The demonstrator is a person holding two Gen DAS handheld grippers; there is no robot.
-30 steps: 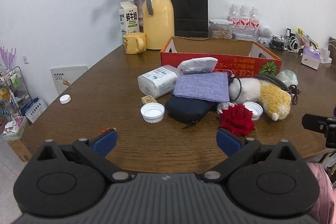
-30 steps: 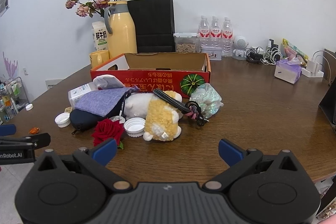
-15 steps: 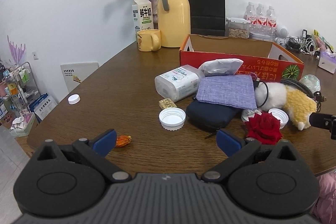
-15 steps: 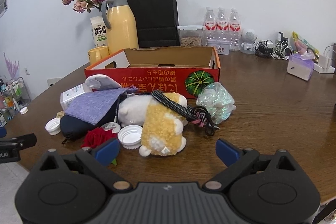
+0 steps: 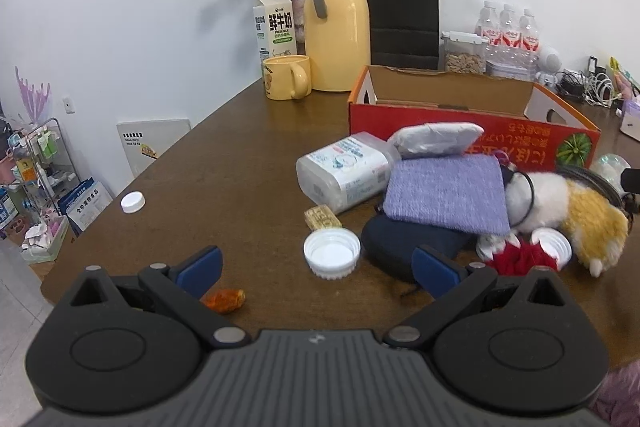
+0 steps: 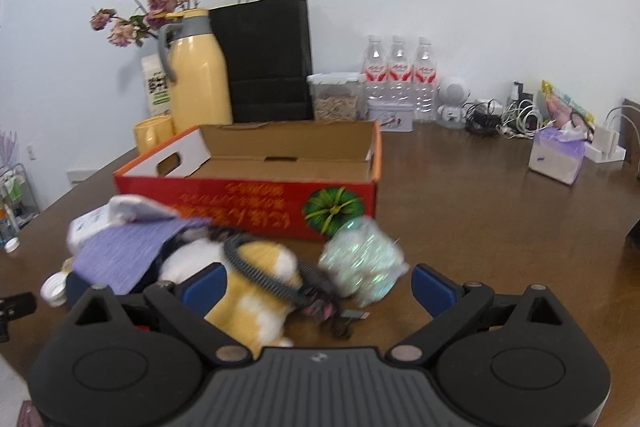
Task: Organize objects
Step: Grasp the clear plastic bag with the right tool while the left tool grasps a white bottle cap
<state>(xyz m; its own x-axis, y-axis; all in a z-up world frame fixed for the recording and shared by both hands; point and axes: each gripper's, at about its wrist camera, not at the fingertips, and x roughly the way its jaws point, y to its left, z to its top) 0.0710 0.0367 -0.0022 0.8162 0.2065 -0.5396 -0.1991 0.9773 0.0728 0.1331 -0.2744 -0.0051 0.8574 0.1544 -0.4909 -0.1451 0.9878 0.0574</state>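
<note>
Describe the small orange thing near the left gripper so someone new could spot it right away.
Start at the red cardboard box, then come toward the near table edge, past the upturned white cap. The orange wrapped candy lies alone by the left gripper. It is the only orange, crinkly piece there.

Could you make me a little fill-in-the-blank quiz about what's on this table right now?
1. The purple cloth lies on top of a dark ____.
2. Both pairs of tongs, left and right, are ____ and hold nothing.
3. The red cardboard box has a green ____ printed on its front.
4. The yellow mug stands beside a tall yellow ____.

Missing words: pouch; open; pumpkin; thermos
</note>
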